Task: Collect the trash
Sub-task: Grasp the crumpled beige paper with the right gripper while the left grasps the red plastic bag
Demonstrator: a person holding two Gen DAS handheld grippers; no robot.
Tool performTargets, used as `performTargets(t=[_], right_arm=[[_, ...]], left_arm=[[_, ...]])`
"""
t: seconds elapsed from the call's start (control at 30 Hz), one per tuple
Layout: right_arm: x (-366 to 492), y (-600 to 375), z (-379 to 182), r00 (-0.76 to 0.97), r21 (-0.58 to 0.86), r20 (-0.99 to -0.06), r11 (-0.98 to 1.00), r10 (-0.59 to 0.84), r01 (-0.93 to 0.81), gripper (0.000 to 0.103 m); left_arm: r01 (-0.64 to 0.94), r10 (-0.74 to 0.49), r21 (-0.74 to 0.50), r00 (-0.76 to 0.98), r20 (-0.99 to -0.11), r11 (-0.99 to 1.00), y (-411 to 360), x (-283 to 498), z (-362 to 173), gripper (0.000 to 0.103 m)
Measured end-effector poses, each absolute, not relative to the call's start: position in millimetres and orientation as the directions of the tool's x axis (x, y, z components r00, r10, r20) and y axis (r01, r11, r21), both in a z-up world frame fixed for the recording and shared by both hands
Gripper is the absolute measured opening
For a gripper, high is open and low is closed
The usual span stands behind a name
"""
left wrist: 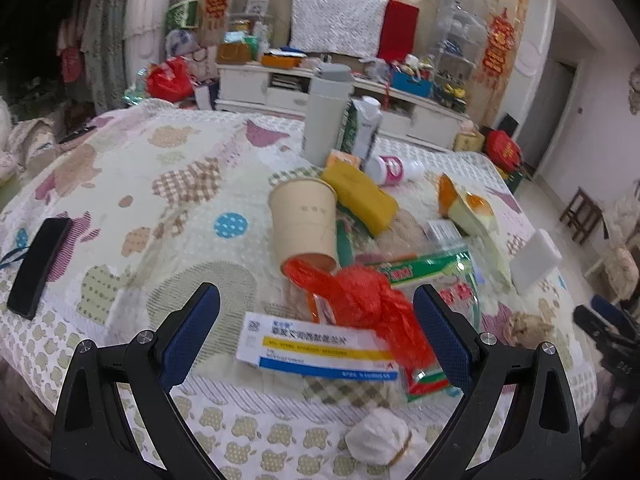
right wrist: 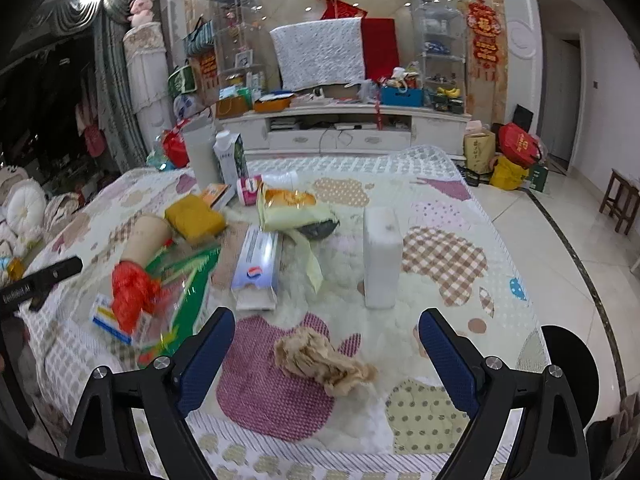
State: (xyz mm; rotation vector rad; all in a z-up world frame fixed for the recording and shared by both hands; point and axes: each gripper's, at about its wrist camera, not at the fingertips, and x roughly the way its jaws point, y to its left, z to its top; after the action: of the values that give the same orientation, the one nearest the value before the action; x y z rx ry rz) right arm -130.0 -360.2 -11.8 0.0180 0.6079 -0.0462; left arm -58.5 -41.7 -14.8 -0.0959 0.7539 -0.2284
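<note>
Paper cup [left wrist: 308, 224] tipped, mouth away from left claw [left wrist: 316, 332]; both claws wide, right claw [right wrist: 326, 356] around crumpled tissue [right wrist: 324, 360].

You are in a home living room. A white TV cabinet [right wrist: 340, 130] with a cloth-covered television [right wrist: 318, 54], red festive wall hangings [right wrist: 485, 36], curtains [right wrist: 112, 92].

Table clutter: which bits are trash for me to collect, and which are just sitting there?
Likely trash:
- red plastic bag
- tipped paper cup
- brown crumpled paper
- white crumpled tissue
- green wrapper

Probably just lying about:
- grey flask
- carton
- black phone
- yellow sponge
- medicine box, unclear whether empty
</note>
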Motion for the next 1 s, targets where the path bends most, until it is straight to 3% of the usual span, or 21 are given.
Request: performTargets(t=[0.3,0.47,0.53,0.6,0.63,0.7,0.73,0.83,1.0], right_arm=[[-108.2,-367.7,-51.8,0.731,0.077,-0.679,0.997,0.065,-0.017,0.066],[-89.6,-367.6,-66.3,0.709,0.100,-0.700,0.995,0.088,-0.024,0.065],[-83.8,-370.5,-71.1,0.704,0.131,-0.702,0.991,0.106,-0.019,0.065],[-79.6,-370.8,-76.0,0.699,0.142,-0.706,0.990,0.116,-0.020,0.062],[-77.7,-370.3,-79.5,0.694,0.141,-0.711,0.990,0.116,-0.021,0.050],[-76.8,-370.9,-84.3,0.687,0.147,-0.716,0.989,0.123,-0.024,0.042],[-77.1,-372.3,-83.7,0.693,0.155,-0.709,0.988,0.128,-0.024,0.036],[-83.2,-377.8,-77.0,0.699,0.180,-0.700,0.983,0.150,-0.031,0.032],[-99.5,-386.1,-61.8,0.728,0.197,-0.664,0.979,0.169,-0.048,0.031]], left_arm=[[0.261,-0.307,-0.180,0.615,-0.726,0.948,-72.2,-42.1,-36.2,0.097],[0.291,-0.310,-0.161,0.595,-0.741,0.943,-88.4,-25.7,-45.4,0.097],[0.298,-0.314,-0.162,0.583,-0.749,0.941,-92.9,-18.4,-49.3,0.087],[0.306,-0.312,-0.158,0.558,-0.769,0.939,-97.6,-10.3,-55.8,0.070],[0.303,-0.309,-0.159,0.551,-0.775,0.940,-97.8,-7.9,-58.4,0.066],[0.289,-0.295,-0.153,0.552,-0.780,0.945,-96.6,-4.0,-62.3,0.046],[0.283,-0.295,-0.158,0.553,-0.779,0.946,-94.1,-3.2,-61.7,0.045],[0.278,-0.316,-0.187,0.553,-0.771,0.942,-85.4,-5.5,-53.7,0.027],[0.292,-0.342,-0.204,0.576,-0.742,0.935,-74.2,-15.2,-31.0,0.023]])
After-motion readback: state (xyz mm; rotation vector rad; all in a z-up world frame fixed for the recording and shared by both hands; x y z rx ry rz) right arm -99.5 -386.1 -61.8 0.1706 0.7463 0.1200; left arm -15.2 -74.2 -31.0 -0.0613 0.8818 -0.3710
